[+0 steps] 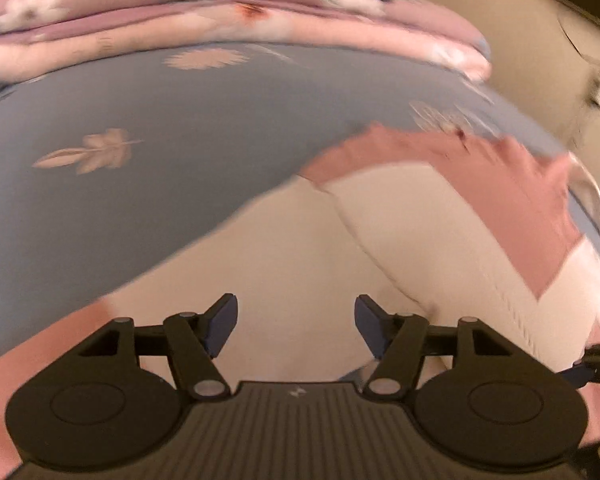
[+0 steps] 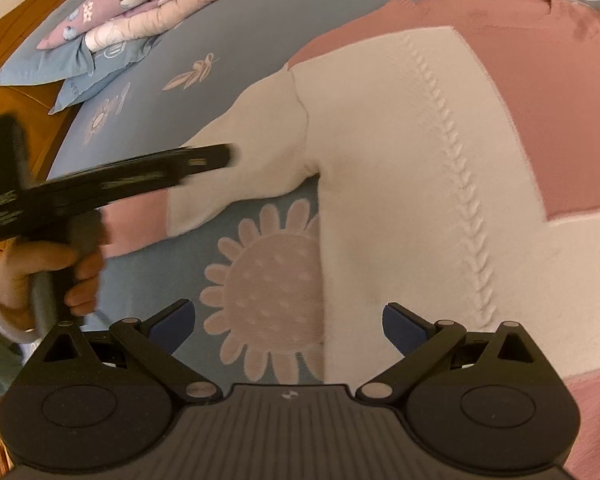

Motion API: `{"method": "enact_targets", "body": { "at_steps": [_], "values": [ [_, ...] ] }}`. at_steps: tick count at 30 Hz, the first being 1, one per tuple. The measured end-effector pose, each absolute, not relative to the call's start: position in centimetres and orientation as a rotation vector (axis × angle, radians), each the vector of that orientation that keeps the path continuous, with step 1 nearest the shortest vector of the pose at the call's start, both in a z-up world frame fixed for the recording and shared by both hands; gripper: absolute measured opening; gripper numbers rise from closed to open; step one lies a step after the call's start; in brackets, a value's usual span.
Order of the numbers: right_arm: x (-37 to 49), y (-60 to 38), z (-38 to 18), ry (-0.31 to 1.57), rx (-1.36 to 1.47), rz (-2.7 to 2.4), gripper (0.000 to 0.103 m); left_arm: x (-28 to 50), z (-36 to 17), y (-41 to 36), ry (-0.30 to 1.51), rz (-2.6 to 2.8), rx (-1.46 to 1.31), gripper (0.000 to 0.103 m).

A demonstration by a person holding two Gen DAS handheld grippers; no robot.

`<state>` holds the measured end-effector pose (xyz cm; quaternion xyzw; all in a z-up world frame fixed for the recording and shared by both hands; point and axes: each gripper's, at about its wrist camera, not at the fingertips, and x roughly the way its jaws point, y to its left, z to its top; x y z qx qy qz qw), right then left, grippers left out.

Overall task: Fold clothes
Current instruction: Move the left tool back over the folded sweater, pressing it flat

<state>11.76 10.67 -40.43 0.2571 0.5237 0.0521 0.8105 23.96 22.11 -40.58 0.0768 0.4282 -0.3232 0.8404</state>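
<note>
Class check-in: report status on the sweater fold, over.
Left hand-held gripper open over the sleeve. Right hand-held gripper open, empty. Sweater flat on bedsheet, unfolded. Nothing obstructing.

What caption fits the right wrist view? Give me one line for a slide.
Open right gripper hovers over a cream-and-pink sweater spread on a blue floral bedsheet, left gripper above its sleeve.

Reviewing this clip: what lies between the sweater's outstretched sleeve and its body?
In the right wrist view, only bare blue bedsheet with a pale daisy print fills the wedge between the sleeve and the sweater body.
</note>
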Motion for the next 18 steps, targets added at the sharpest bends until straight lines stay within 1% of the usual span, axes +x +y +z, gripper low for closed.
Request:
{"method": "enact_targets", "body": {
  "at_steps": [2, 4, 7, 11, 15, 18],
  "values": [
    [11.7, 11.0, -40.4, 1.123, 0.548, 0.120, 0.102, 23.4, -41.8, 21.0, 0.916, -0.682, 0.277, 0.066],
    [11.6, 11.1, -40.4, 1.120, 0.549, 0.120, 0.102, 22.8, -42.6, 21.0, 0.881, -0.681, 0.344, 0.067],
    [11.5, 11.1, -40.5, 1.124, 0.556, 0.108, 0.102, 22.3, -42.3, 22.0, 0.903, -0.688, 0.367, 0.068],
    [11.5, 10.8, -40.6, 1.127, 0.568, 0.095, 0.102, 21.4, -41.3, 24.1, 0.951, -0.675, 0.387, 0.067],
    [11.7, 11.1, -40.4, 1.121, 0.557, 0.107, 0.102, 22.5, -39.7, 27.7, 0.917, -0.627, 0.120, 0.069],
    [11.9, 11.8, -40.5, 1.128, 0.545, 0.118, 0.102, 24.0, -41.3, 29.2, 0.959, -0.510, 0.072, 0.068]
  ]
}}
